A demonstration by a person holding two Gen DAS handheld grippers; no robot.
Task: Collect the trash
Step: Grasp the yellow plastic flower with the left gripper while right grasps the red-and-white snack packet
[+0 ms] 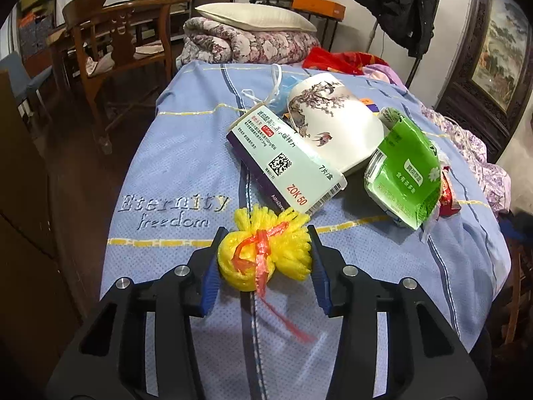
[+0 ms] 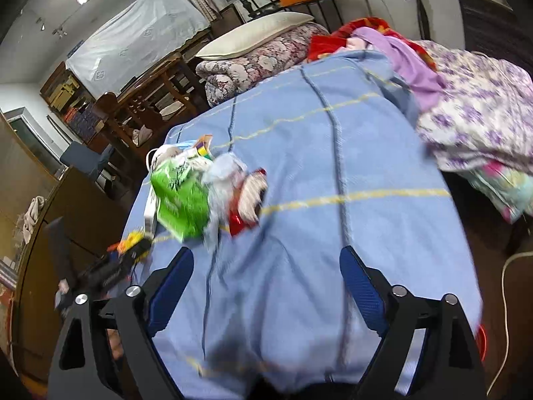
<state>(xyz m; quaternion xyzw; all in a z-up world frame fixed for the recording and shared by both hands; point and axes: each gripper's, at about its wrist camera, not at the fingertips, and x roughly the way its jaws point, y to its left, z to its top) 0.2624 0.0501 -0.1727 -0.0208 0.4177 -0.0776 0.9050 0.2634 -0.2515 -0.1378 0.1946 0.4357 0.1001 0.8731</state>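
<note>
A bed covered with a light blue cloth [image 1: 186, 180], stitched with the words "Eternity freedom", fills both views. In the left wrist view, the left gripper [image 1: 265, 253] has its blue-padded fingers closed on a yellow foam net [image 1: 263, 250] tied with a red plastic strip, which rests on the cloth at the near end of the bed. Both pads press against the bundle's sides.

Just beyond it lies a small heap of trash: a white and purple medicine box [image 1: 286, 163] leaning against a white ceramic jar [image 1: 333, 123] painted with branches and birds, lying on its side. To the right of the jar sits a crumpled green tissue packet [image 1: 403, 180], with a red foil wrapper [image 1: 448, 196] partly hidden behind it. A blue item with white strings is mostly hidden behind the jar and box; it may be a face mask.

In the right wrist view, the right gripper [image 2: 266, 283] has its fingers spread wide with only bare cloth between them. This view is blurred, so the heap shows only as green, pale blue and red smears to the upper left.

At the far end of the bed are a folded floral quilt [image 1: 250, 43] and a cream pillow [image 1: 253, 16]. A wooden chair [image 1: 113, 43] stands to the left, and purple floral bedding [image 2: 479, 123] is piled on the right.
</note>
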